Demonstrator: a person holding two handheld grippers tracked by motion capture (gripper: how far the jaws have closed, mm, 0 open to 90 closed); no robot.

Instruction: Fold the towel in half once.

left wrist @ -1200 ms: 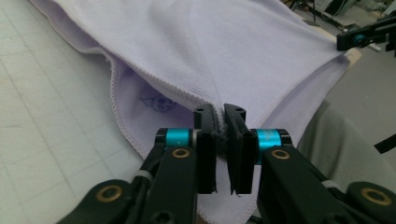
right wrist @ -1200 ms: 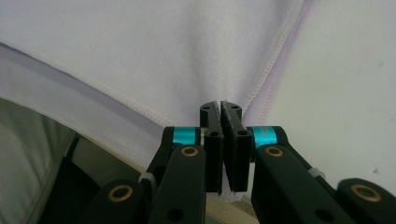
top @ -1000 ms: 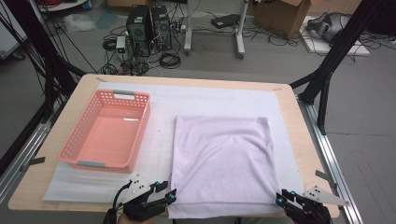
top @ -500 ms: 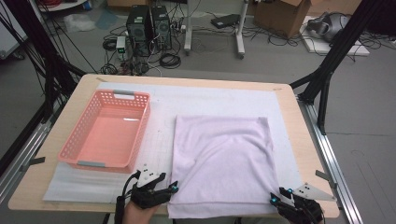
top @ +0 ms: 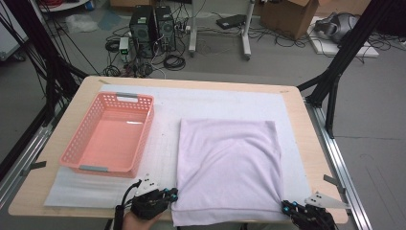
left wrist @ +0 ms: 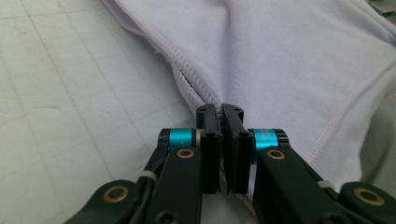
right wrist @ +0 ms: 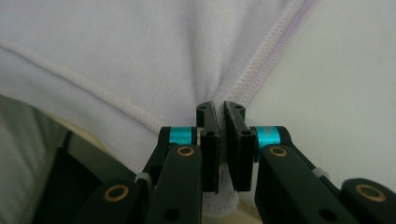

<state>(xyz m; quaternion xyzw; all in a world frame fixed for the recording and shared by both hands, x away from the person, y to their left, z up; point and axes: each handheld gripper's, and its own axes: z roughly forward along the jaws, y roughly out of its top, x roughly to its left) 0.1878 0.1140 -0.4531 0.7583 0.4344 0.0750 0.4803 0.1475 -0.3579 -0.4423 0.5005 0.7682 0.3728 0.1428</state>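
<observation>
A folded lilac cloth (top: 227, 167) lies flat on the white foam mat (top: 163, 143), right of centre. At the cloth's near left corner my left gripper (top: 173, 194) has just closed; its jaws pinch the stitched hem of the cloth (left wrist: 261, 60), as the left gripper (left wrist: 220, 112) shows in its own view. At the near right corner my right gripper (top: 283, 207) has also just closed. There the cloth (right wrist: 154, 51) bunches into a fold between the pressed jaws of the right gripper (right wrist: 220, 108).
A salmon plastic basket (top: 111, 134) stands empty on the mat's left half. The wooden table edge (top: 306, 124) runs along the right, with black frame legs, computer towers and cables on the floor beyond.
Both grippers have shifted inward onto the cloth's near corners and their jaws have closed on the hem.
</observation>
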